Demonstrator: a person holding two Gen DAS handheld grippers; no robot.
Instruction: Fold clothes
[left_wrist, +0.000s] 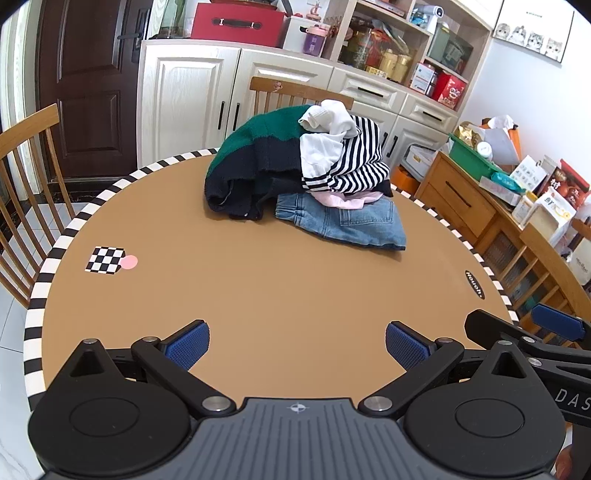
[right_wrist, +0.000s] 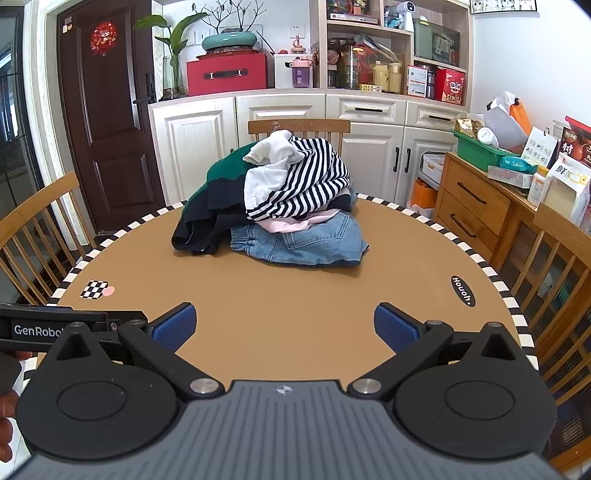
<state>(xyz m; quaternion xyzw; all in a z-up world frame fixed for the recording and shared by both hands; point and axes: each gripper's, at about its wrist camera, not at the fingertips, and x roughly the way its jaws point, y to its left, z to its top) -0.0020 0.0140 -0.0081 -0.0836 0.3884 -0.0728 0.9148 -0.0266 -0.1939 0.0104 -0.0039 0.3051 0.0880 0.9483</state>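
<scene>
A heap of clothes sits at the far side of the round brown table (left_wrist: 258, 295) (right_wrist: 280, 295). A green and navy sweater (left_wrist: 255, 155) (right_wrist: 210, 195) lies on the left. A black-and-white striped top (left_wrist: 354, 162) (right_wrist: 306, 184) and a white garment (left_wrist: 328, 118) (right_wrist: 269, 151) are on top, over a pink piece (left_wrist: 343, 199) (right_wrist: 291, 221) and folded blue jeans (left_wrist: 347, 221) (right_wrist: 303, 240). My left gripper (left_wrist: 297, 345) hovers open over the near table edge, well short of the heap. My right gripper (right_wrist: 284, 326) is open too, with nothing between its fingers.
A checkerboard marker with a pink dot (left_wrist: 107, 259) (right_wrist: 96, 289) lies at the table's left. Wooden chairs stand behind (left_wrist: 295, 92) and left (left_wrist: 26, 184) of the table. White cabinets (right_wrist: 280, 147) and a cluttered wooden sideboard (right_wrist: 491, 206) line the back and right.
</scene>
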